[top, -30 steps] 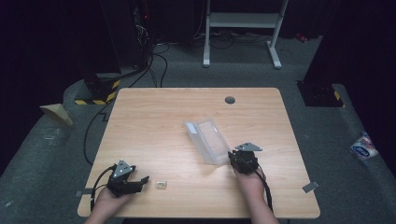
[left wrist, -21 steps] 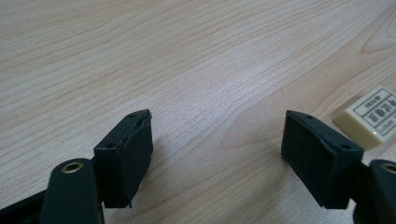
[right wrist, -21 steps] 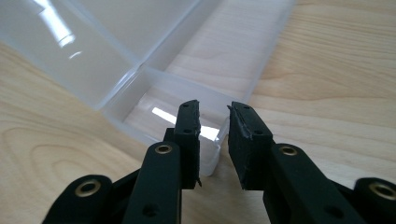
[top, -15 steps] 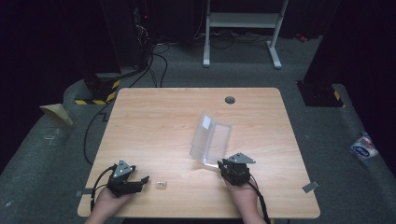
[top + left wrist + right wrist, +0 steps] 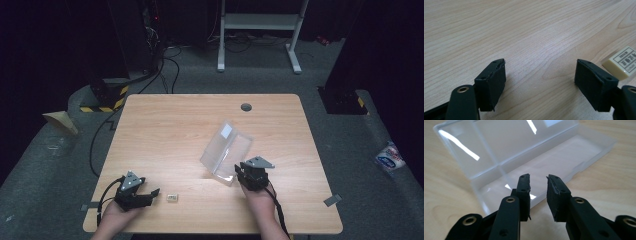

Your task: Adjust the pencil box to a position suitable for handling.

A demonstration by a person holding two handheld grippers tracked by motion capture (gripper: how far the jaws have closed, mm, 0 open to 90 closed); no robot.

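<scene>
A clear plastic box [image 5: 227, 150] lies open on the wooden table [image 5: 165, 130], its lid tilted up toward the left. In the right gripper view the box [image 5: 554, 157] shows an empty tray and a lid with glare stripes. My right gripper [image 5: 239, 172] is at the box's near end. Its jaws [image 5: 537, 178] stand a narrow gap apart over the tray's near rim, and nothing is pinched. My left gripper [image 5: 150, 195] rests near the front left edge, open wide [image 5: 540, 72] over bare wood. A small cream eraser [image 5: 172, 197] lies just right of it [image 5: 622, 62].
A round cable hole [image 5: 246, 107] sits near the table's far edge. Cables trail from both grippers off the front edge. On the floor beyond are a white frame stand [image 5: 257, 30], a striped black base [image 5: 107, 95] at the left and a white packet [image 5: 389, 157] at the right.
The box has swung round on the table from pointing up-left to lying more upright, and its lid now stands open. The right hand shifted slightly left. The left hand stayed put.
</scene>
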